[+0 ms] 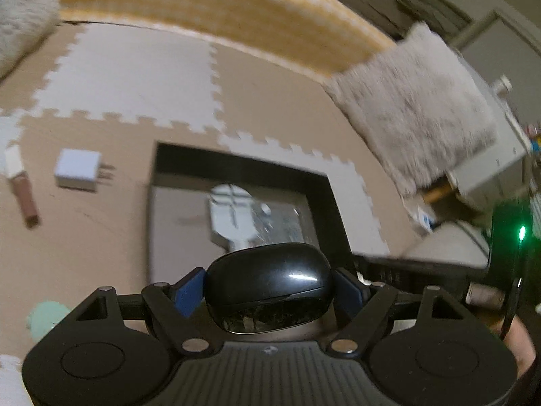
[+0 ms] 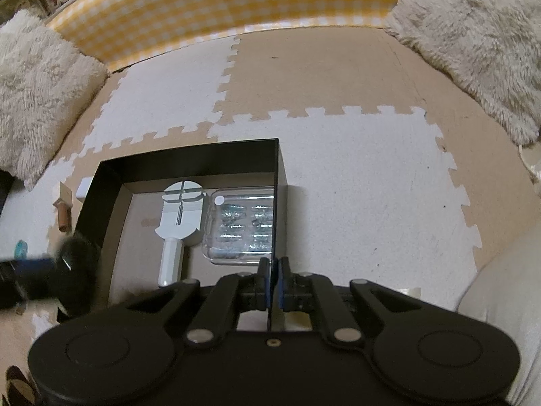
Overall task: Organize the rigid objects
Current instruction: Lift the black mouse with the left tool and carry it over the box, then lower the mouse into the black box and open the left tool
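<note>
My left gripper is shut on a glossy black oval case and holds it above the near edge of the black box. The box holds a white watch tool and a clear plastic case. My right gripper is shut on the box's thin right wall. The left gripper with the black case shows blurred at the box's left side in the right wrist view.
A white plug adapter and a brown and white tube lie on the foam mat left of the box. A mint green object sits near left. Fluffy cushions and a yellow checked wall ring the mat.
</note>
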